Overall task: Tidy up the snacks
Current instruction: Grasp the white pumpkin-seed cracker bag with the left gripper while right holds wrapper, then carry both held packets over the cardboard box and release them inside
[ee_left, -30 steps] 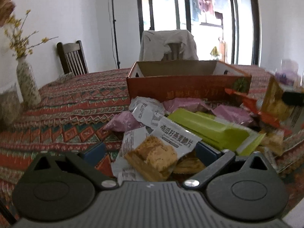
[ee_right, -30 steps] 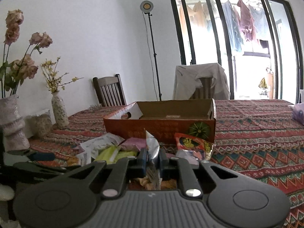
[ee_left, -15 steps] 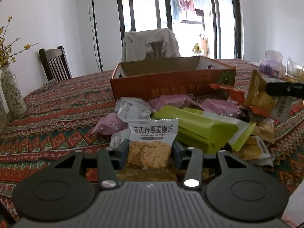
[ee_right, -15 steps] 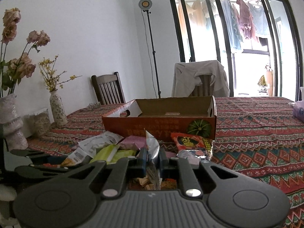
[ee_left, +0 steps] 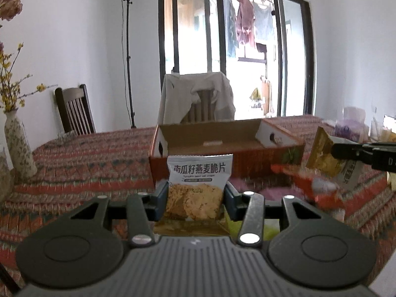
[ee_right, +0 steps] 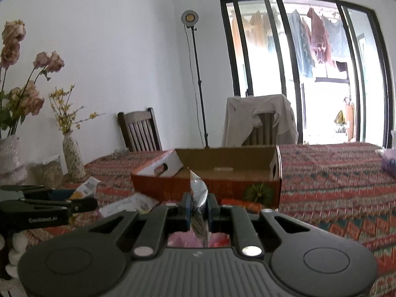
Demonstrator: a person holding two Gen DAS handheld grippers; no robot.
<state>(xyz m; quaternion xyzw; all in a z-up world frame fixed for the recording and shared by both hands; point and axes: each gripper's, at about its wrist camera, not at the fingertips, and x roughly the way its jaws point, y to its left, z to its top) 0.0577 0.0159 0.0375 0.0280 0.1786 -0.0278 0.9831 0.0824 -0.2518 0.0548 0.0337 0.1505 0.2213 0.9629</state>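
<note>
Cardboard, and bare inside as far as I can see: the orange box on the patterned tablecloth holds no snacks yet, so the sorting has hardly begun. The left gripper pinches an oat-crisp packet upright before the box, while the right gripper is clamped on a thin silvery packet. More packets lie in front of the box, waiting.

2 vases, 2 chairs, a lamp stand.
</note>
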